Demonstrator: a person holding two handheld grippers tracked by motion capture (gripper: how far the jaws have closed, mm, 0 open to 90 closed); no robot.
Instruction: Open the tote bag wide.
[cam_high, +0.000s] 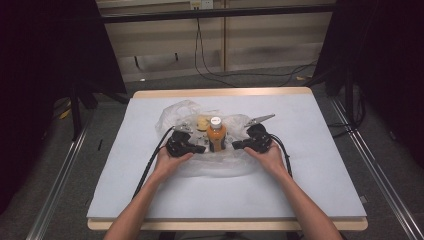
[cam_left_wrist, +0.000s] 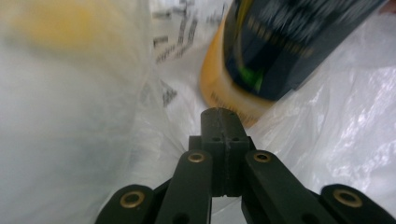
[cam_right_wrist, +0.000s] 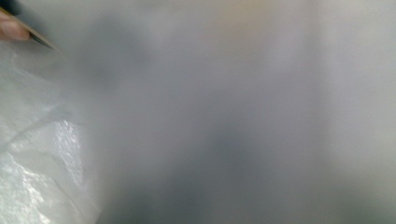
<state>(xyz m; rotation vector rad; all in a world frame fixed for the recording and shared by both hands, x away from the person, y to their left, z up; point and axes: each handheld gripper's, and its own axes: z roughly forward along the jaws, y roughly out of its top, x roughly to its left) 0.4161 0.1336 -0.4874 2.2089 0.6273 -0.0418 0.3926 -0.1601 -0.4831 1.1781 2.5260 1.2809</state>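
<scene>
Forearms come in from the tabletop's near edge and angle inward toward its middle. The left gripper (cam_high: 200, 148) and right gripper (cam_high: 237, 145) point at each other, level, on either side of an upright orange bottle (cam_high: 216, 134). The left jaws are pressed together with nothing between them, tips at the bottle's base; the right one's are shut too, behind film. Bottle stands in a clear plastic bag (cam_high: 176, 112) mid-tabletop, toward the far edge.
</scene>
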